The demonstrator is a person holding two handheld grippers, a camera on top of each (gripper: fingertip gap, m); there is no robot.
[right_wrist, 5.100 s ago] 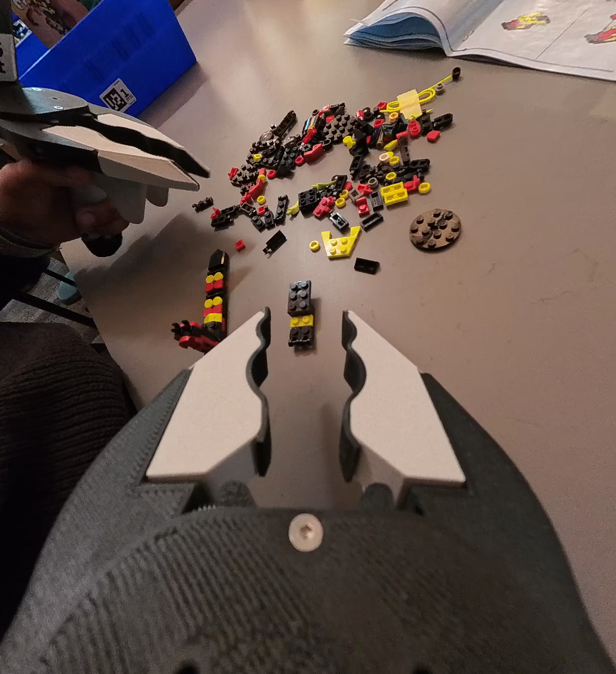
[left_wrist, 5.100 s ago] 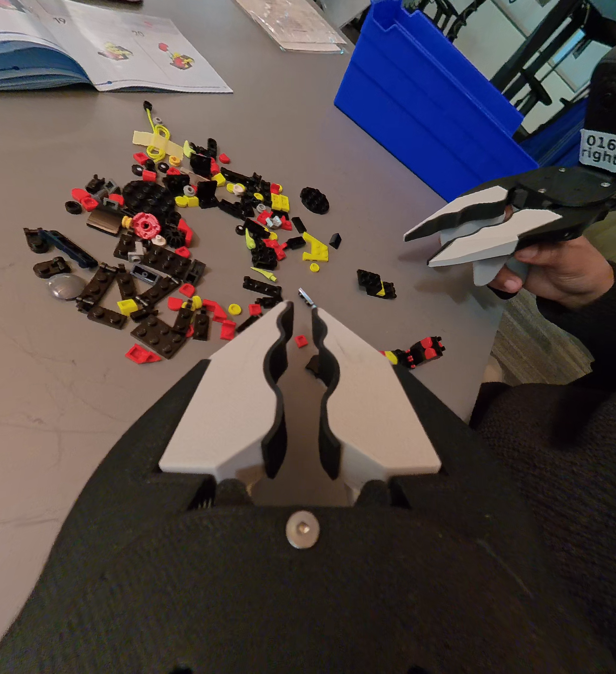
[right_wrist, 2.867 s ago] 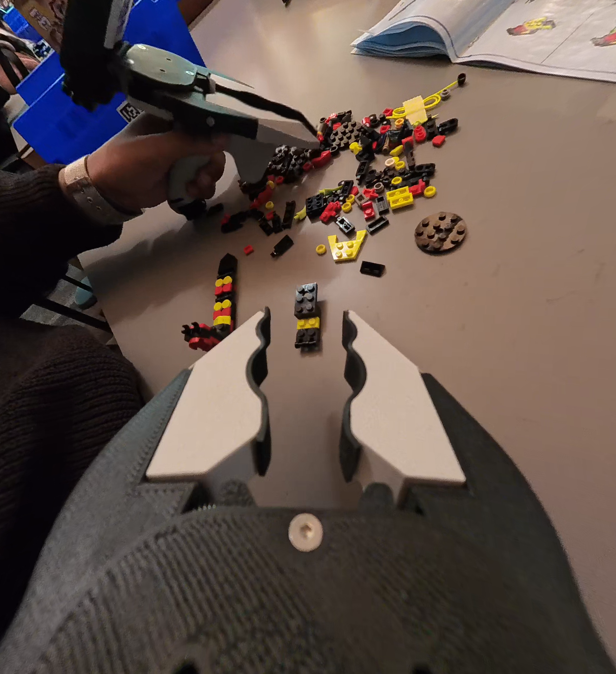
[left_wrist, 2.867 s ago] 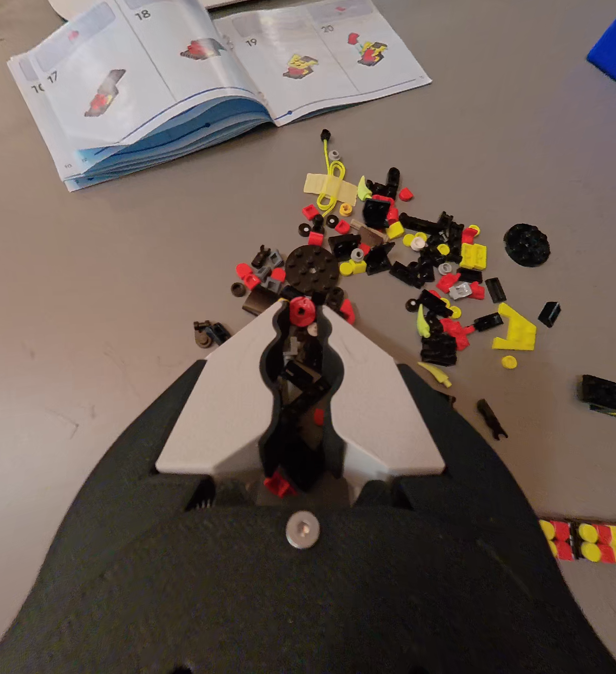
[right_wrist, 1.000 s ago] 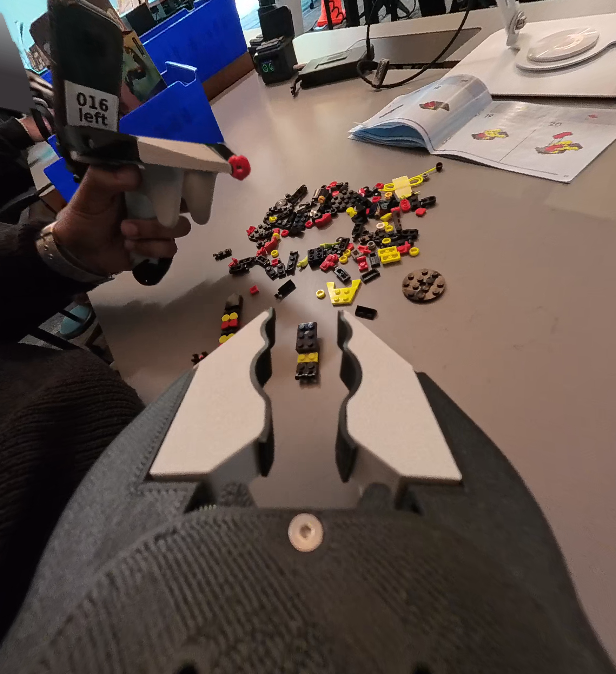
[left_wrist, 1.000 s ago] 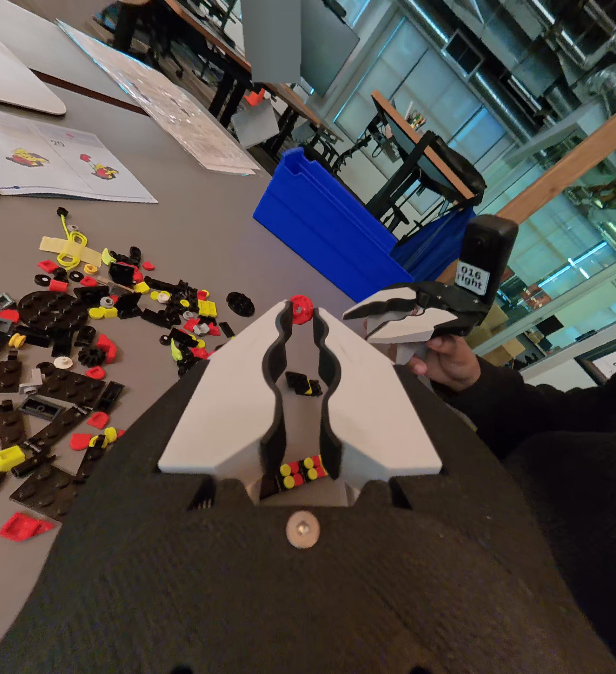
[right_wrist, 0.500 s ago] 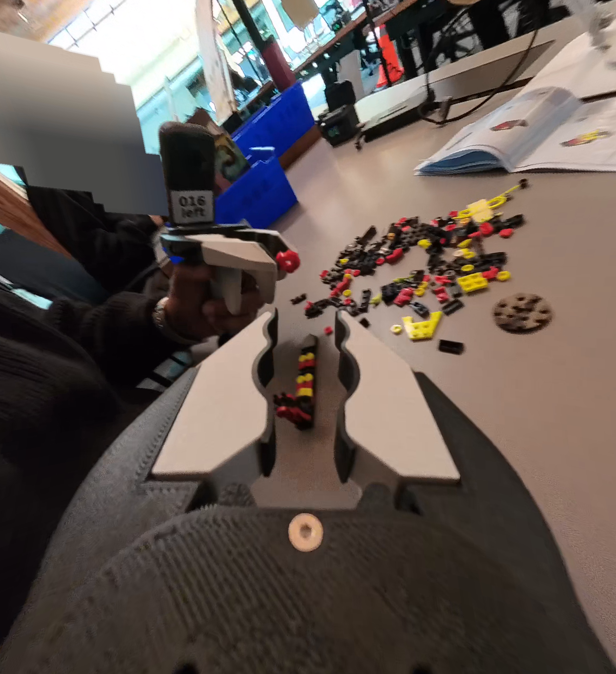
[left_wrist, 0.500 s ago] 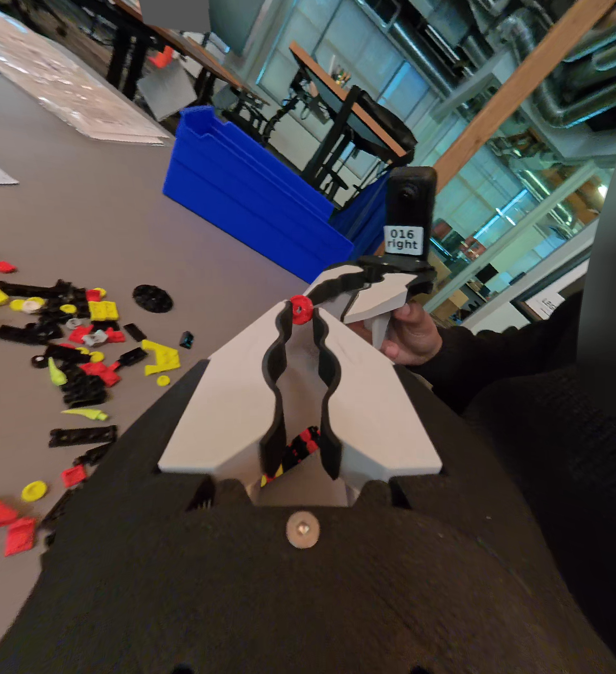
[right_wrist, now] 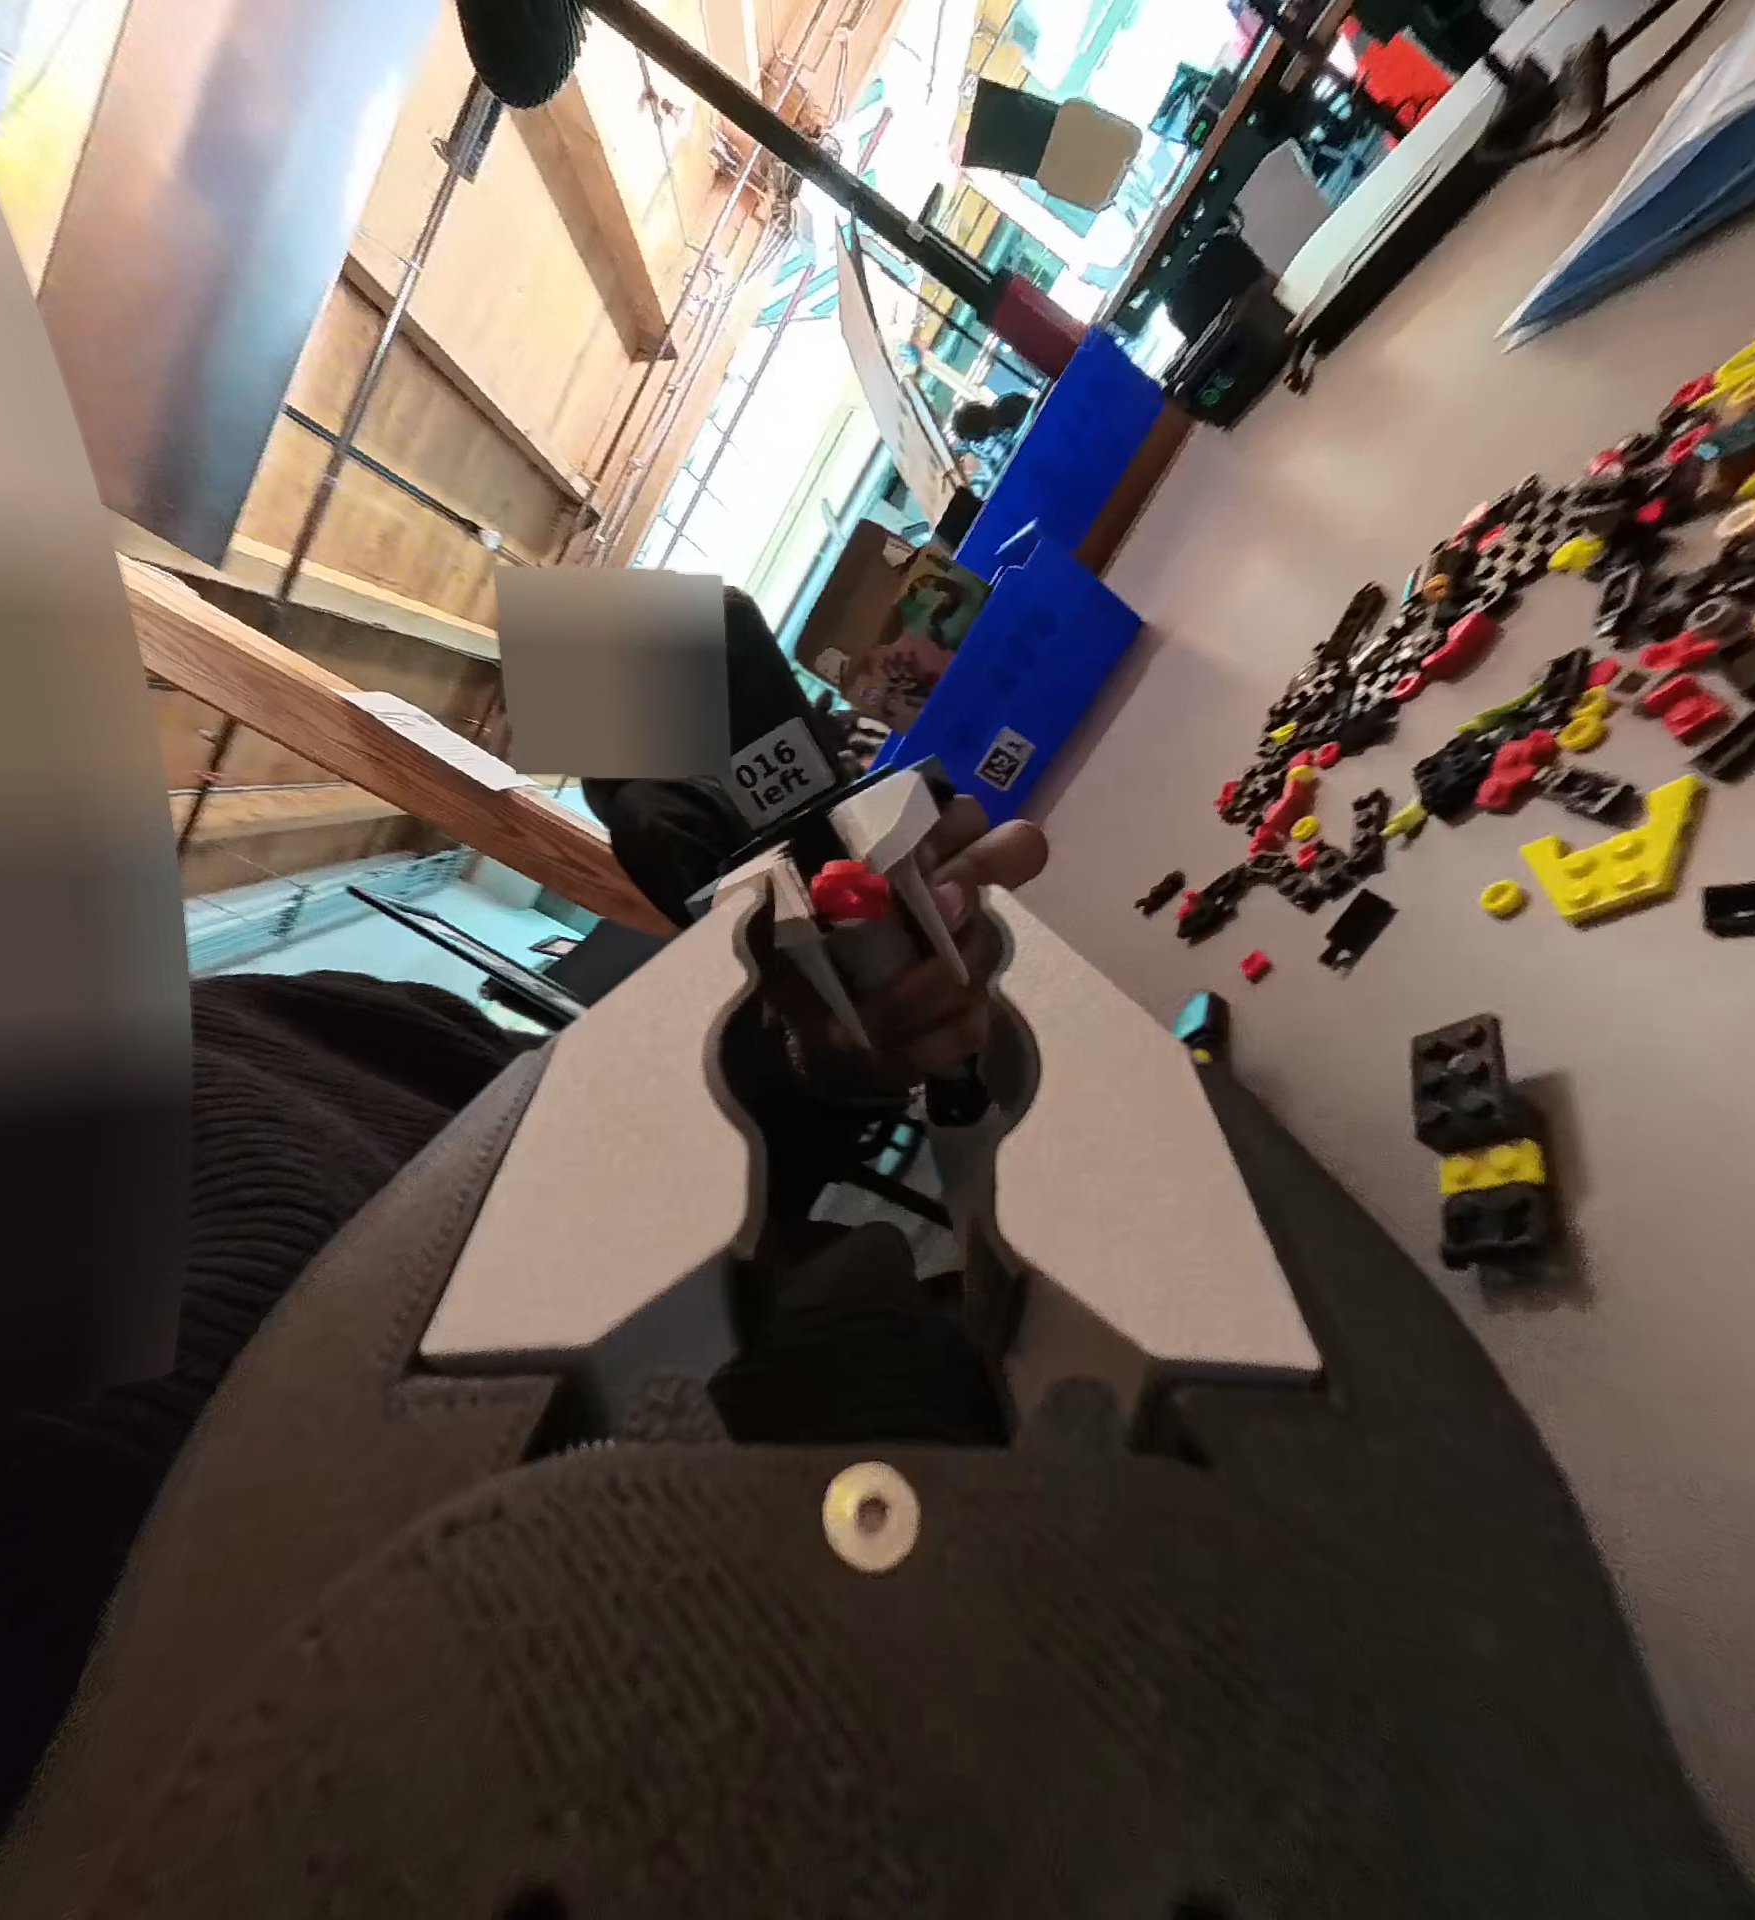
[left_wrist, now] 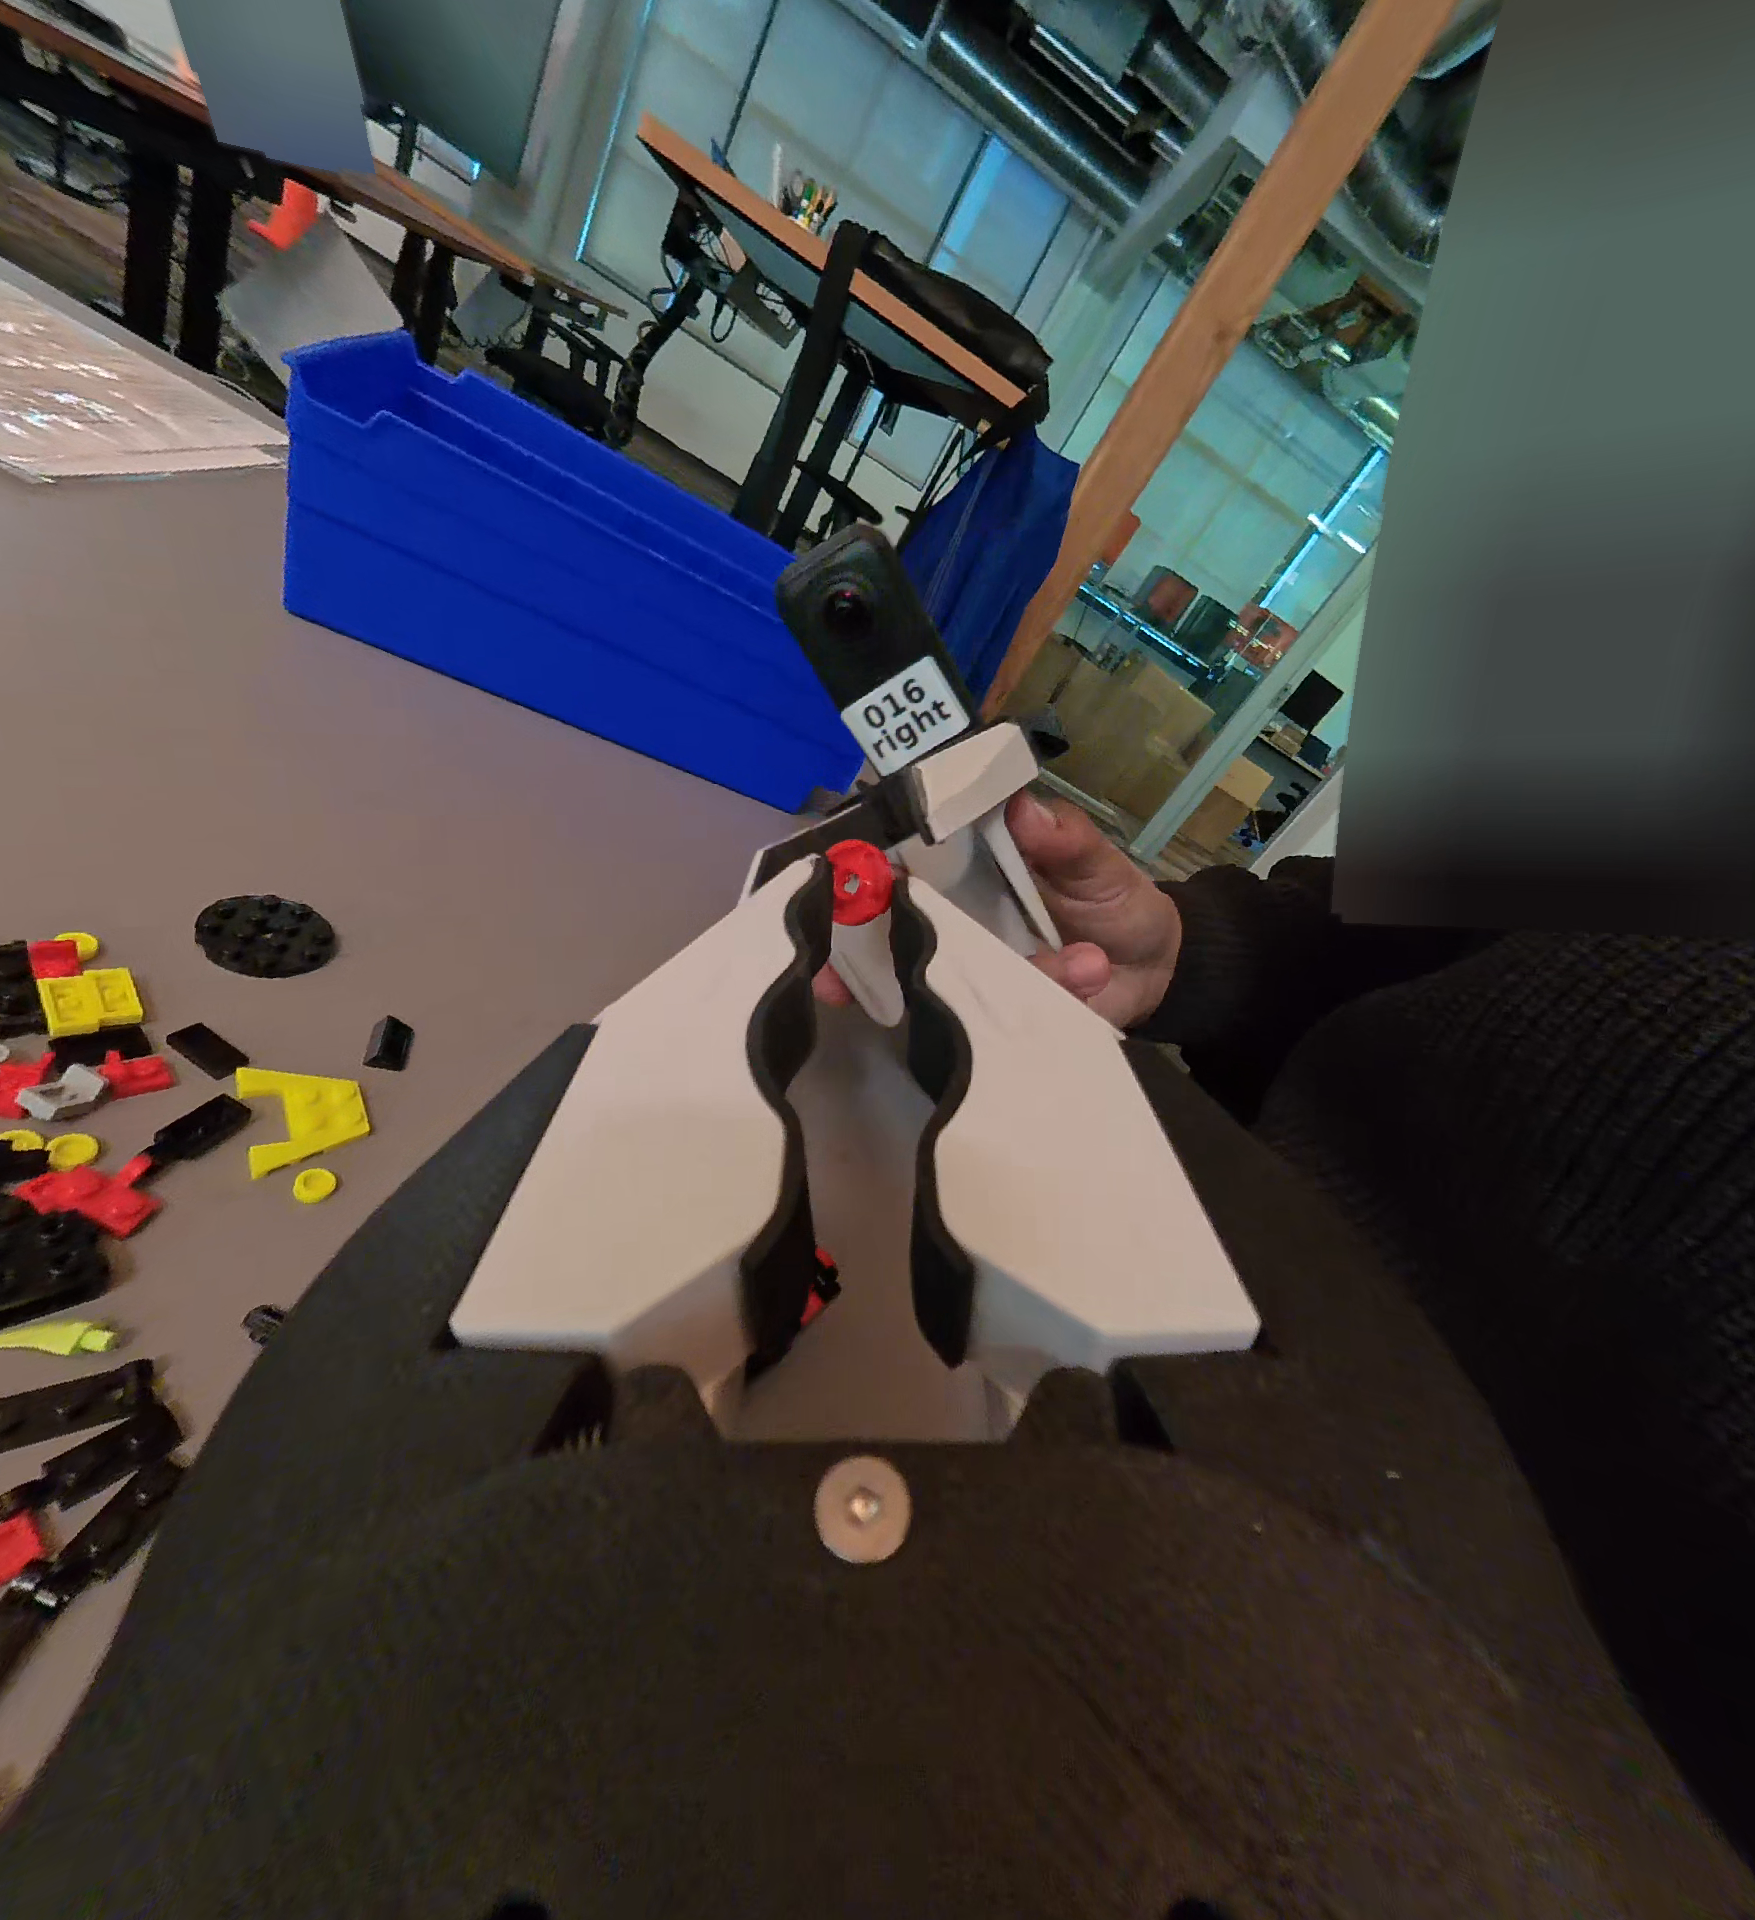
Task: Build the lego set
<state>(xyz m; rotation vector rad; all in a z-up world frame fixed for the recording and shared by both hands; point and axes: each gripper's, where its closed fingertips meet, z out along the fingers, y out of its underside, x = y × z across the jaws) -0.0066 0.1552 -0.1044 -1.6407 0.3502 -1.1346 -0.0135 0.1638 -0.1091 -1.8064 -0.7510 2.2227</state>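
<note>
A: What grips the red round lego piece [left_wrist: 857,883]?
B: The left hand-held gripper [left_wrist: 860,902], clenched on it at its tips, raised off the table [left_wrist: 333,748].
A: The right hand-held gripper [right_wrist: 873,935]?
B: Spread wide, tips flanking that piece. Loose lego pieces [left_wrist: 73,1091] lie left.

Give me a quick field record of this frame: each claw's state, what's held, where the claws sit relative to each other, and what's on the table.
left claw: shut on red round piece at its tips, raised off the table
right claw: open, empty, tips facing the left claw's tips
relation: claws tip to tip in the air; contact between right claw and red round piece cannot be told
table: scattered loose pieces, black, red and yellow
small black-and-yellow assembly: lies apart on the table
blue bin: on the table behind the claws
</note>
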